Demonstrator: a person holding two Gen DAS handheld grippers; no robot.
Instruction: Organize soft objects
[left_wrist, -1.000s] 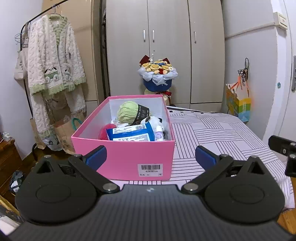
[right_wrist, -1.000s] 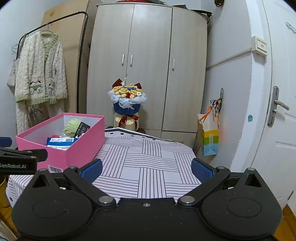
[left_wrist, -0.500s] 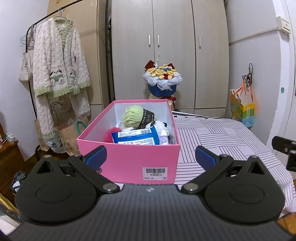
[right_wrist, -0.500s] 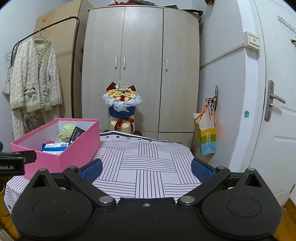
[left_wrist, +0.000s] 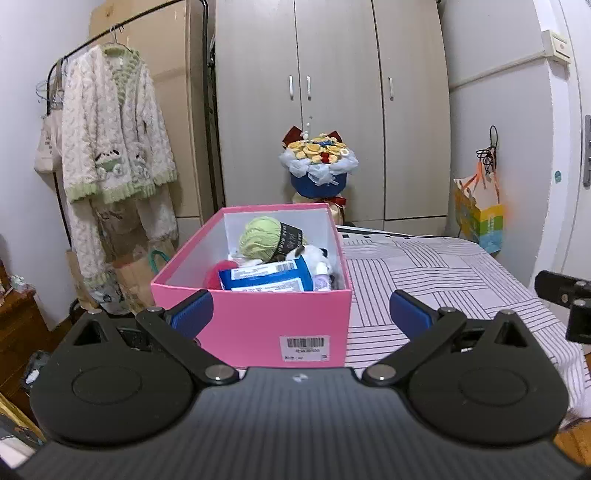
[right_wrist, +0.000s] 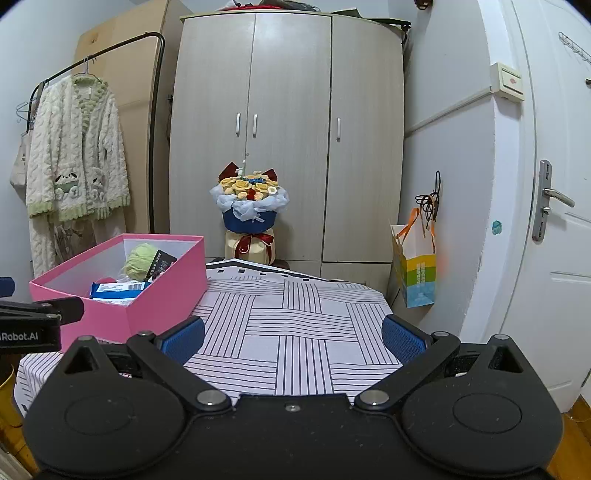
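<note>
- Left wrist view showed us the pink box standing on the striped cloth at its left end, lid off, a barcode label on its near wall
- Inside it we saw a green yarn ball with a dark band at the back, a blue packet lying across the front, a red soft thing to the left of the packet, a black-and-white plush and a small bottle to the right
- We held the left gripper just before the box's near wall, its blue pads spread wide with nothing between them
- We held the right gripper over the bare striped cloth to the right of the box, likewise spread and empty
- Behind the cloth stood a flower bouquet in front of a wardrobe; a knitted cardigan hung on a rail to the left, and a paper bag hung on the wall to the right, near a white door
</note>
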